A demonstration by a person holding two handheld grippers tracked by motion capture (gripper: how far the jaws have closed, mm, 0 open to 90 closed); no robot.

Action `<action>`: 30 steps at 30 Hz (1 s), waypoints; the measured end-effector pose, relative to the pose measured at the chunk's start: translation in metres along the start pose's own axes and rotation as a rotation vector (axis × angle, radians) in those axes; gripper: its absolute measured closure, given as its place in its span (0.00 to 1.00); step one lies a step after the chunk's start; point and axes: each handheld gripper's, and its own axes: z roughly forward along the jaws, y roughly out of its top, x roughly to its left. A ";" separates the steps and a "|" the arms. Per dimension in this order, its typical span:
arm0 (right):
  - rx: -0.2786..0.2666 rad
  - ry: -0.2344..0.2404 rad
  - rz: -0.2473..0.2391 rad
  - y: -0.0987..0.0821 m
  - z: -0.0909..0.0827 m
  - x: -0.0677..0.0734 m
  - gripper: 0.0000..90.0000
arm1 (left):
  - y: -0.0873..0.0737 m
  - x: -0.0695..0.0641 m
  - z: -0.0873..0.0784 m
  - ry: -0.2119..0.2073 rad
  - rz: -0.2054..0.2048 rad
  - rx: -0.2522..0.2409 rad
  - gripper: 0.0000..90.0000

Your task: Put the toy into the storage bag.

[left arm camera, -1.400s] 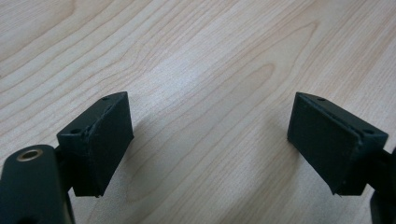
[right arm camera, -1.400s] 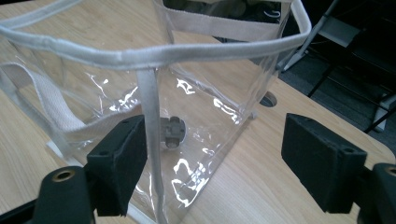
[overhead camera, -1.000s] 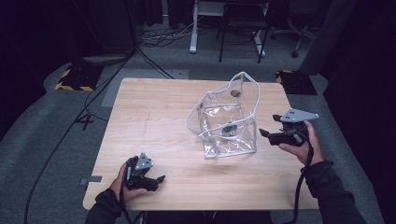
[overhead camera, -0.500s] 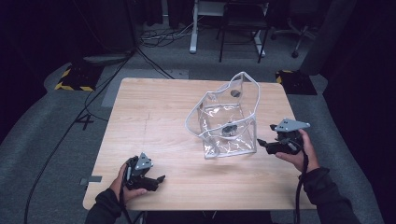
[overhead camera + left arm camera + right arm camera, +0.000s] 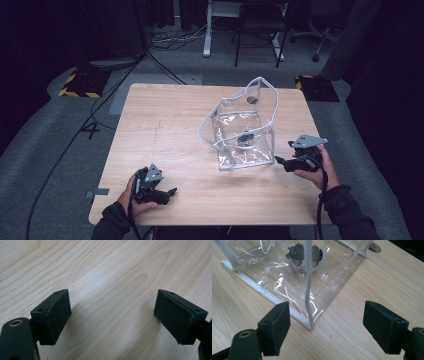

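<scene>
The wooden counter (image 5: 165,130) carries a clear plastic bag (image 5: 245,132) standing open right of its middle, a small toy car (image 5: 304,256) lying inside. The right tongs (image 5: 281,161) sit just beside the bag's near right corner, released, the corner seam before their gap. The left tongs (image 5: 170,192), also released and empty, rest well apart at the counter's near left edge.

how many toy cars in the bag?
1. A toy car lies upside down inside the clear bag, near its middle on the table. Glare could hide anything small behind it.
</scene>
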 end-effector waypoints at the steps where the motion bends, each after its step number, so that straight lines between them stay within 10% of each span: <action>1: 0.000 0.001 -0.006 -0.001 0.001 0.000 0.25 | 0.000 0.000 0.000 0.000 0.002 0.001 0.16; 30: 0.019 0.006 0.028 -0.048 -0.010 0.009 0.25 | 0.000 0.000 0.000 0.003 0.004 0.000 0.16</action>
